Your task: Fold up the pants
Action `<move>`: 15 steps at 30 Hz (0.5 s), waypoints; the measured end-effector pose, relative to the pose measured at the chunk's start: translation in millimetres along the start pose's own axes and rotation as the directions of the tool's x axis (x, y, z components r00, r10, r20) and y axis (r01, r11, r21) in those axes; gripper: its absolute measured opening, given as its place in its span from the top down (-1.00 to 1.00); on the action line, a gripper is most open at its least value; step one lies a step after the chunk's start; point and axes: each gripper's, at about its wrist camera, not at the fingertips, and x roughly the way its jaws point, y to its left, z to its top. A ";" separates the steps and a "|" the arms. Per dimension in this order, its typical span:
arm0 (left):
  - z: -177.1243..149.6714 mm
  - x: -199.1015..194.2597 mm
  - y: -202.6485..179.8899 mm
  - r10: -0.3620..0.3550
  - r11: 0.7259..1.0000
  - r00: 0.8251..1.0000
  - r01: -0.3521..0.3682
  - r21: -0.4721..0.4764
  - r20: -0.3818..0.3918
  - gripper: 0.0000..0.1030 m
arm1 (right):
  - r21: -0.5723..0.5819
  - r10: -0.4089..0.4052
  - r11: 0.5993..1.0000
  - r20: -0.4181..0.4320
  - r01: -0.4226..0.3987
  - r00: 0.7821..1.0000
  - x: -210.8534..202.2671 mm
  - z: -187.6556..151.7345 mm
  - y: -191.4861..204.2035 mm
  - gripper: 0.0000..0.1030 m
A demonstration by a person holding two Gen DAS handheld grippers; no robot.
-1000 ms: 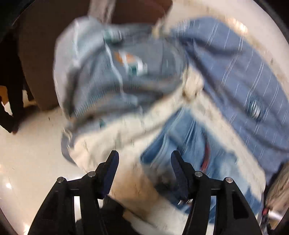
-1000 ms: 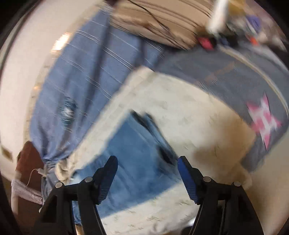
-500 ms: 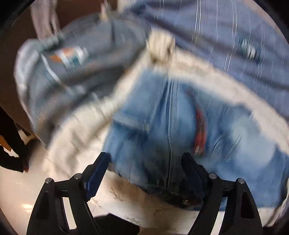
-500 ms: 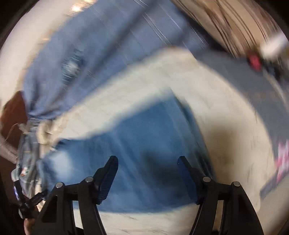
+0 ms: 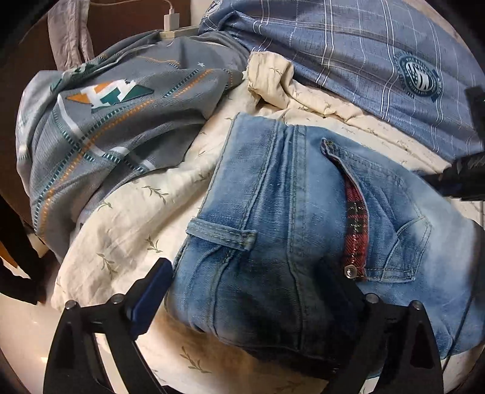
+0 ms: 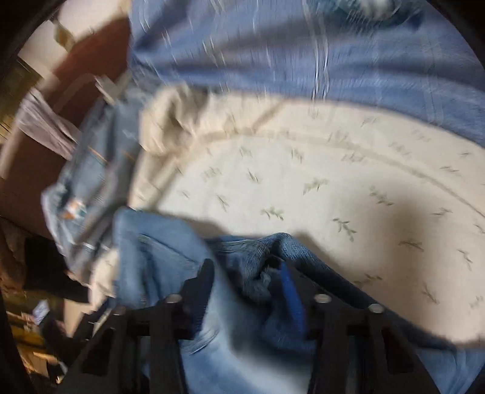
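At the far left of the left wrist view a grey quilt (image 5: 115, 121) with orange and teal stitching lies bunched up, its edge overlapping a cream sheet (image 5: 127, 218) printed with small green sprigs. A white charger plug (image 5: 170, 21) sits on the quilt's upper edge, against a dark brown backdrop. The left gripper (image 5: 245, 291) hangs low over the sheet with its fingers spread wide — the left blue pad (image 5: 151, 294) rests just beside the waistband side of the jeans (image 5: 291, 230), the other finger lies over the denim, and nothing is pinched between them. The jeans lie flat on the sheet, belt loop and seam facing up, a pocket with red tartan lining (image 5: 357, 224) to the right. Beyond them, at the upper right, a blue checked cover (image 5: 363, 60) with a round badge borders the sheet.

The right wrist view is blurred. Here the right gripper (image 6: 247, 278) has its fingers drawn fairly close with a bunched fold of the jeans (image 6: 242, 257) between them — it appears to be clamped on the cloth, though the blur makes that less than certain. The cream sheet (image 6: 303, 181) spreads to the right, the blue cover (image 6: 272, 54) above it.
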 end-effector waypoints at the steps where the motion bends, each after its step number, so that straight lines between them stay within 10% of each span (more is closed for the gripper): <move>1: 0.9 3.3 2.9 -0.011 1.000 1.000 0.011 -0.001 -0.006 -0.94 | -0.013 -0.005 1.000 -0.013 0.005 1.000 5.0 0.4 1.2 0.74; 5: -8.7 -7.1 5.5 -0.013 1.000 1.000 0.013 0.007 -0.012 -0.97 | -0.079 -0.077 0.993 0.129 0.088 0.989 -26.2 10.2 26.9 0.88; 9: -8.7 -5.0 -5.1 0.012 0.999 1.000 -0.013 0.051 0.006 -0.97 | -0.021 -0.150 0.988 0.055 0.152 0.987 22.2 23.1 -2.2 0.88; 12: -10.3 -4.5 -8.5 0.023 0.996 1.000 -0.024 0.089 0.017 -0.97 | 0.106 0.010 0.994 0.131 -0.024 0.991 21.6 20.9 -28.4 0.76; 15: -11.6 -7.8 -5.3 0.015 0.996 1.000 -0.016 0.091 0.016 -0.97 | 0.247 0.067 0.963 0.177 -0.110 0.982 -2.8 16.4 -54.8 -0.08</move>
